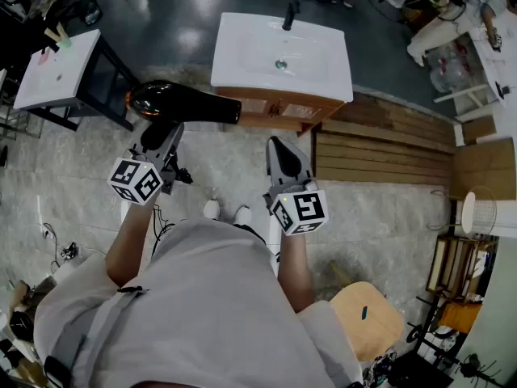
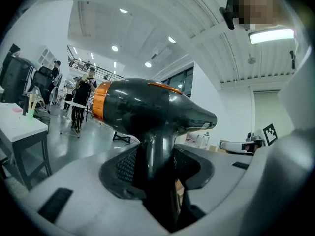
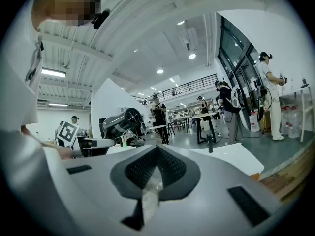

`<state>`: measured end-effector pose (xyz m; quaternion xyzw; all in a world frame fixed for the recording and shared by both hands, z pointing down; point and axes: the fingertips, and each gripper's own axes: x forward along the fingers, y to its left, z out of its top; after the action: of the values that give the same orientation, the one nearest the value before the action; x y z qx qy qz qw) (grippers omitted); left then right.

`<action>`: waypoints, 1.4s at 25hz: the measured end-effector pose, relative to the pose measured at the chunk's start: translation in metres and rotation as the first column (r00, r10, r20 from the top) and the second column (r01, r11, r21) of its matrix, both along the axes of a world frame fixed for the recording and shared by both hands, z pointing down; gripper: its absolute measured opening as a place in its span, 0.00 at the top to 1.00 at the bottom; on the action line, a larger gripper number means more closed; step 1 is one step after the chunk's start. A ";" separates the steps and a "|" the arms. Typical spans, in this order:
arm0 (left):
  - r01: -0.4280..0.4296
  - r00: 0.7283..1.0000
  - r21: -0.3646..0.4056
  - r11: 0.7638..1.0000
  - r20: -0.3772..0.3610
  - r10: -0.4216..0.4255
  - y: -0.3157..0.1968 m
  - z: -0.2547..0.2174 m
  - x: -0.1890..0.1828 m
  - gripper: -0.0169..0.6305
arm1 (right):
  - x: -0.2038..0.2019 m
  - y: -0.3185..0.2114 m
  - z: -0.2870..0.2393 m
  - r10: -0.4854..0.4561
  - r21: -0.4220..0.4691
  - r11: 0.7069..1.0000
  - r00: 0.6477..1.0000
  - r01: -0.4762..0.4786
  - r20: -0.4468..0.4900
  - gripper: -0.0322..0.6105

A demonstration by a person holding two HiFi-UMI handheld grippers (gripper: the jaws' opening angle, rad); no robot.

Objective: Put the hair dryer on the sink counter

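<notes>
Nearest of all, the right gripper [image 3: 155, 183] points level with its jaws closed together. It holds nothing and sits idle. Just to its left, the left gripper [image 2: 158, 171] is clamped on the handle of the hair dryer [image 2: 147, 107]. Its jaws stand partly apart because the dark handle fills the space between the ribbed pads. The dryer's glossy black body sits above the jaws. Its orange-ringed rear is to that gripper's left, and its nozzle points right, toward the other gripper.

Ahead of both grippers, a little right of the left one, stands the sink counter [image 1: 323, 71]. It has a white top with a basin [image 1: 266, 51] and a dark faucet [image 1: 289, 14] at its far edge, all on a wooden cabinet [image 1: 275, 107]. The dryer hangs in the air and seems short of the counter, not yet over it.

To do this step well, the left gripper should probably carry the dryer forward and rightward over a flat margin beside the basin. It can then lower the dryer until the body rests on its side. The jaws should open only once the dryer lies steady, clear of the counter's edge and the faucet.
</notes>
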<state>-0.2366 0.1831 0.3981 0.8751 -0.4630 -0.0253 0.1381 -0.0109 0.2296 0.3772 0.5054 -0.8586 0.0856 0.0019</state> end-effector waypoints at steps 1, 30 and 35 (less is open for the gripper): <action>-0.002 1.000 0.001 1.000 0.002 0.002 -0.002 0.000 -0.001 0.71 | -0.001 -0.001 0.000 0.000 0.000 1.000 1.000 0.000 -0.002 0.94; -0.105 0.994 -0.017 0.994 -0.039 0.105 -0.007 0.014 -0.020 0.70 | -0.034 0.016 0.004 0.095 -0.010 0.995 0.995 -0.095 0.008 0.94; -0.112 0.993 -0.024 0.993 -0.027 0.111 -0.006 0.016 -0.013 0.71 | -0.026 0.014 0.007 0.097 -0.013 0.995 0.995 -0.096 0.018 0.94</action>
<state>-0.2496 0.1773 0.4138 0.8974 -0.4119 -0.0229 0.1563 -0.0372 0.2433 0.3844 0.5454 -0.8327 0.0954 -0.0070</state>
